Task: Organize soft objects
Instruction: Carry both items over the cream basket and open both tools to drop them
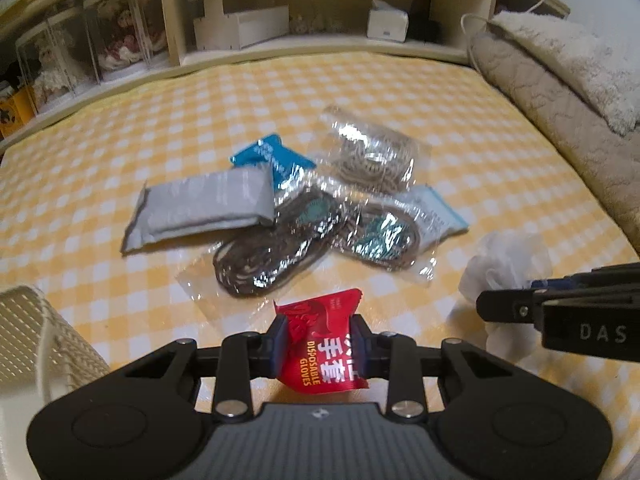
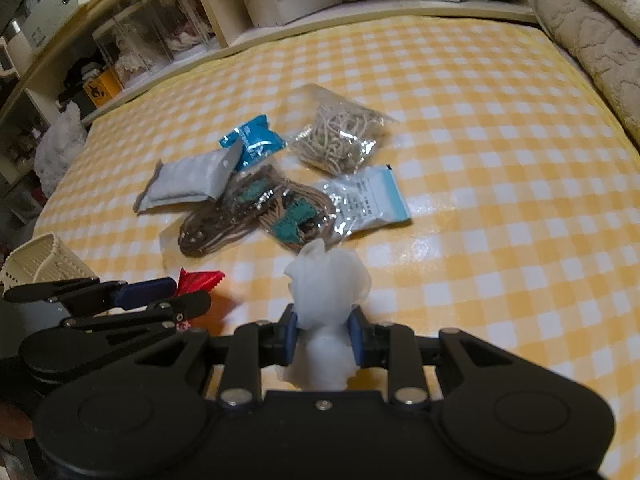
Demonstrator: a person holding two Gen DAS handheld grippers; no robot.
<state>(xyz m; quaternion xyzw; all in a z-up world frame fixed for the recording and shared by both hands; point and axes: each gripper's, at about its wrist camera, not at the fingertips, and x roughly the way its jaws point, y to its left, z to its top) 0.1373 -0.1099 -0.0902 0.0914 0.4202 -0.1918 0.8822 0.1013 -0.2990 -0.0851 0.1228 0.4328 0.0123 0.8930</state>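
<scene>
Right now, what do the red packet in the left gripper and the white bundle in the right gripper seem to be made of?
Red packet: glossy printed plastic film, judging by its sheen and crimped zigzag edge; the print reads "disposable gloves". White bundle: thin, translucent, crumpled soft plastic film or mesh, matte; too blurred to say which.

In front of you the bed wears a yellow-and-white checked sheet. Near its middle lies a grey packet; touching its far corner is a blue packet, against its near side two bags of dark cord, beyond those a bag of pale cord and a white-and-blue packet.
</scene>
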